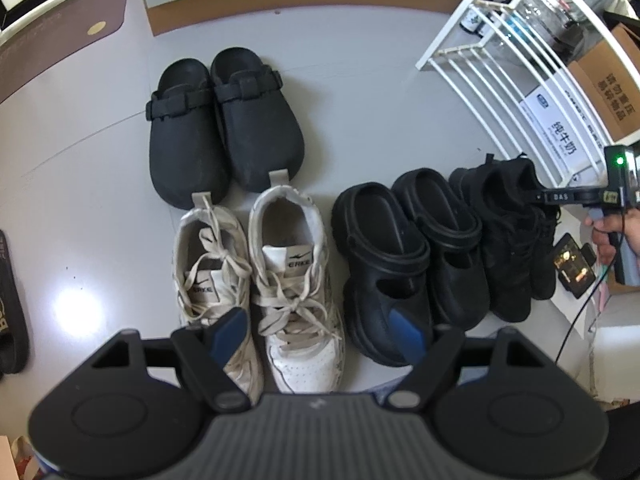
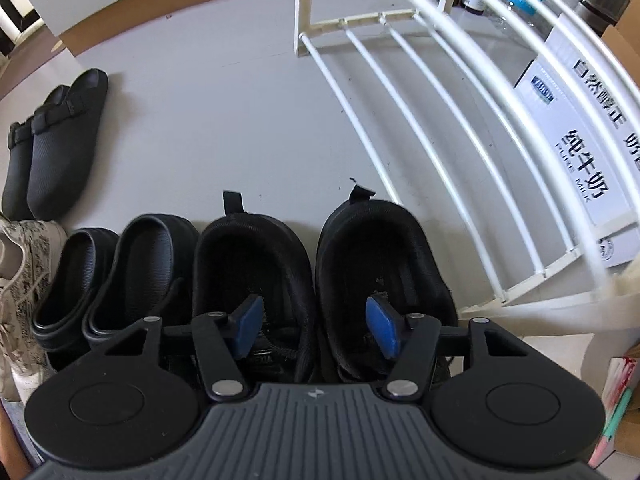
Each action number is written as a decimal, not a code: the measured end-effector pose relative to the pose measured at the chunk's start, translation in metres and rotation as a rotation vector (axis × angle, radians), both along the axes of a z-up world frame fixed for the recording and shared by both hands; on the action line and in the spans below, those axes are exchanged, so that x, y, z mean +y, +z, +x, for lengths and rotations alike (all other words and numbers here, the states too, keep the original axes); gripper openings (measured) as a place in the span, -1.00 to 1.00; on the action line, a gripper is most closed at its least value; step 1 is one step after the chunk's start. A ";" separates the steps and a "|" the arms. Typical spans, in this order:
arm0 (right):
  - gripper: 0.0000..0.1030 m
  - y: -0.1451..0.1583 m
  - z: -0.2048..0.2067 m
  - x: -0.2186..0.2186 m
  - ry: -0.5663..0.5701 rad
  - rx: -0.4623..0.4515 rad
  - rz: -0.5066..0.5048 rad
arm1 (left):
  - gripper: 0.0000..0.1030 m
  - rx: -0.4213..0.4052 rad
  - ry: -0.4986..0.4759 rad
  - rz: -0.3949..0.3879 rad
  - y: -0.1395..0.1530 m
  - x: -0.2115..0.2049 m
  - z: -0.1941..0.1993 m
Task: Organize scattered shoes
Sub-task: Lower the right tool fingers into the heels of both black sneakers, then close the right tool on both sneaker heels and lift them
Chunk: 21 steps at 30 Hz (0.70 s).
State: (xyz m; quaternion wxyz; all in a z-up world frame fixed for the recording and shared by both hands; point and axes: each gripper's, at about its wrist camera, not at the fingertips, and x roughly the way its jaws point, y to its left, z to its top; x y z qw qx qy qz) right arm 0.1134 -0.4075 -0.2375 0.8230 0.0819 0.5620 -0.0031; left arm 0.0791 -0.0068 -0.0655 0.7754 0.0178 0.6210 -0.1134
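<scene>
black sneakers point(image 2: 320, 280) under right gripper point(image 2: 316, 326), one finger inside each, unclenched

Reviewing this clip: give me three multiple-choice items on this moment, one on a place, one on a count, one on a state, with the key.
1. Where do the black clogs stand relative to the white sneakers?
A. Beyond their heels
B. Stacked on them
C. Between them

2. How many white sneakers are in view?
A. One
B. Two
C. Four

3. What is the state of the right claw?
A. Shut on a lace
B. Open, one finger inside each black sneaker
C. Shut and empty

Key:
1 A, since the left wrist view shows the clogs on the floor just past the sneakers' heel tabs.
2 B, since one laced pair stands side by side.
3 B, since the right wrist view shows a blue pad down in each shoe's opening, with the inner walls between them not yet pinched.
</scene>
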 end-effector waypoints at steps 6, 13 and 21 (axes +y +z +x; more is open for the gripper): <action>0.16 -0.007 -0.012 0.011 -0.035 -0.141 -0.059 | 0.56 0.011 -0.017 -0.018 -0.001 -0.009 0.000; 0.16 -0.024 -0.025 0.015 -0.058 -0.126 -0.063 | 0.56 0.027 -0.034 0.006 -0.010 -0.018 0.003; 0.18 -0.043 -0.034 0.013 -0.055 -0.077 -0.064 | 0.56 0.027 -0.029 0.029 -0.016 -0.017 0.005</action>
